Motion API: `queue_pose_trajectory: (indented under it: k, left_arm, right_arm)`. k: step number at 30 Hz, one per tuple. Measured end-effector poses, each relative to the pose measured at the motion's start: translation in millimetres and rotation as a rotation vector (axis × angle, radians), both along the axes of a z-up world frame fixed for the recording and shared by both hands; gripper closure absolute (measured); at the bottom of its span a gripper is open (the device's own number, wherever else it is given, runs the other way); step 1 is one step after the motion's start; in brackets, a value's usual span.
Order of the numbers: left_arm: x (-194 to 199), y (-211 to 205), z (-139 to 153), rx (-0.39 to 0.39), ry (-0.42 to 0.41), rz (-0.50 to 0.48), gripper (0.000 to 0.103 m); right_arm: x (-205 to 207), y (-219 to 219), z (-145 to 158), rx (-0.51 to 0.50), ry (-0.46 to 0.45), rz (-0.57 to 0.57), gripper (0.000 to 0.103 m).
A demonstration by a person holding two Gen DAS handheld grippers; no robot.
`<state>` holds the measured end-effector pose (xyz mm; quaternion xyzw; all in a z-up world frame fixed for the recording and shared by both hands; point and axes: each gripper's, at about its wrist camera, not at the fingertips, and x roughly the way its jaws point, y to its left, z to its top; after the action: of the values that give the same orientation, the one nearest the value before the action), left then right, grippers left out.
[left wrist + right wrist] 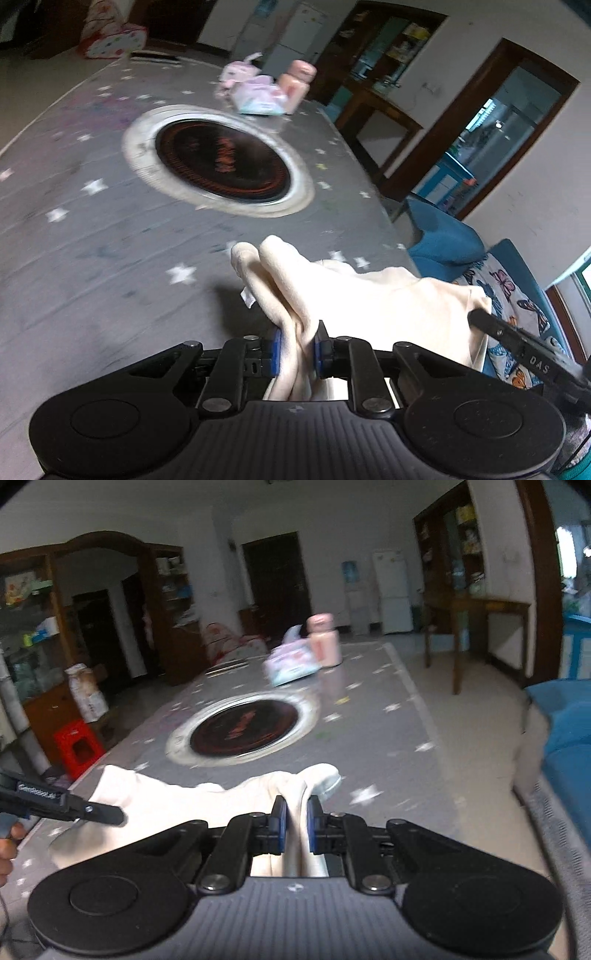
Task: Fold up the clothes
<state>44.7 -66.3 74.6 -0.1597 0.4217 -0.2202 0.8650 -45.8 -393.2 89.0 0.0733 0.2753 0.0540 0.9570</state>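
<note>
Two grippers, one cream garment (369, 295) between them, held over a grey worktop (92, 258) printed with pale stars. Left gripper (297, 349): jaws pinched on a bunched fold of the cloth, blue pads pressed against it from both sides. Right gripper (296, 825): jaws likewise clamped on a gathered fold, cloth squeezed between the blue pads. Garment stretched from one gripper to the other, sagging in the middle, far folds draped forward toward a round cooktop (221, 162) set into the worktop inside a pale ring. Red writing on the dark glass of the cooktop, too blurred to read.

Letters "DAS" legible in white on the black arm of the other gripper, at the right edge of the left wrist view. White lettering also on the black arm entering the right wrist view from the left, beginning "Gen", the rest smeared. Part of a hand (7, 849) seen just below that arm.

Far side of the worktop: a pink bottle (325, 642) standing upright, touching a pastel pack (291, 662) with printing too small to make out. Red stool (79, 747) on the floor at the left.
</note>
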Motion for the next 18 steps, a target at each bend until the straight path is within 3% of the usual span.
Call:
queue_pose_trajectory:
  k: [7,14,18]
  left_arm:
    - [27,-53,-3,0.035,-0.021,-0.049,0.085]
    - [42,-77,-30,0.097,0.012,-0.062,0.085]
    - [46,-79,-44,0.151,0.020,-0.061,0.074]
  right_arm:
    - [20,-37,-1,-0.065,0.021,-0.091,0.093]
    - [40,-56,-36,-0.073,0.092,-0.145,0.093]
    - [46,-61,-57,-0.087,0.140,-0.168,0.091]
